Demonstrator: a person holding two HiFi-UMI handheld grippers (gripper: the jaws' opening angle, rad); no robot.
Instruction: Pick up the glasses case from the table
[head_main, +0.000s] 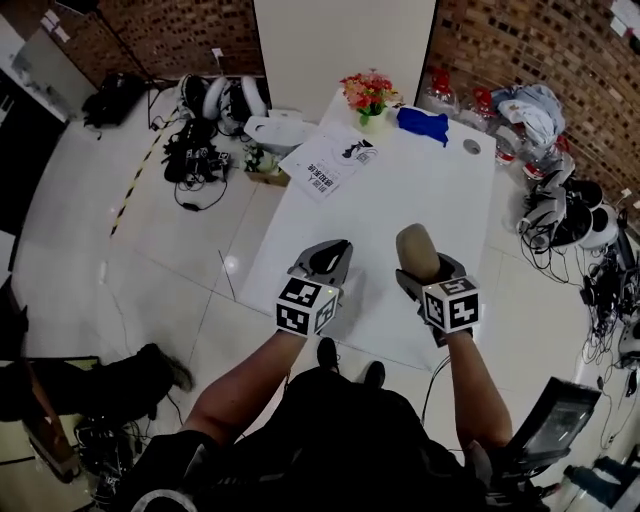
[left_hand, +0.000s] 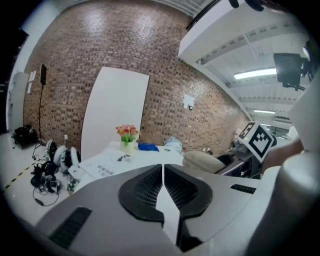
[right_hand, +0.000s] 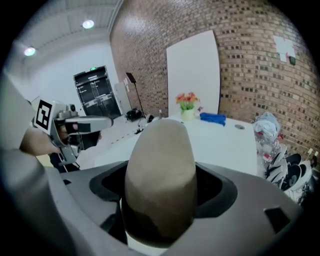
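The tan glasses case (head_main: 417, 253) is lifted off the white table (head_main: 420, 190), clamped between the jaws of my right gripper (head_main: 425, 272). In the right gripper view the glasses case (right_hand: 160, 175) fills the gap between the jaws and sticks out forward. My left gripper (head_main: 330, 258) hovers over the table's near left edge, jaws shut together with nothing between them (left_hand: 162, 172). From the left gripper view the glasses case (left_hand: 202, 161) and the right gripper's marker cube (left_hand: 258, 139) show at the right.
At the table's far end stand a flower vase (head_main: 369, 98), a blue cloth (head_main: 423, 124), a printed paper sheet (head_main: 330, 165) and a small round lid (head_main: 472, 146). Cables and headsets (head_main: 205, 130) litter the floor left; bags and gear (head_main: 560, 200) lie right. A white board (head_main: 345, 45) leans on the brick wall.
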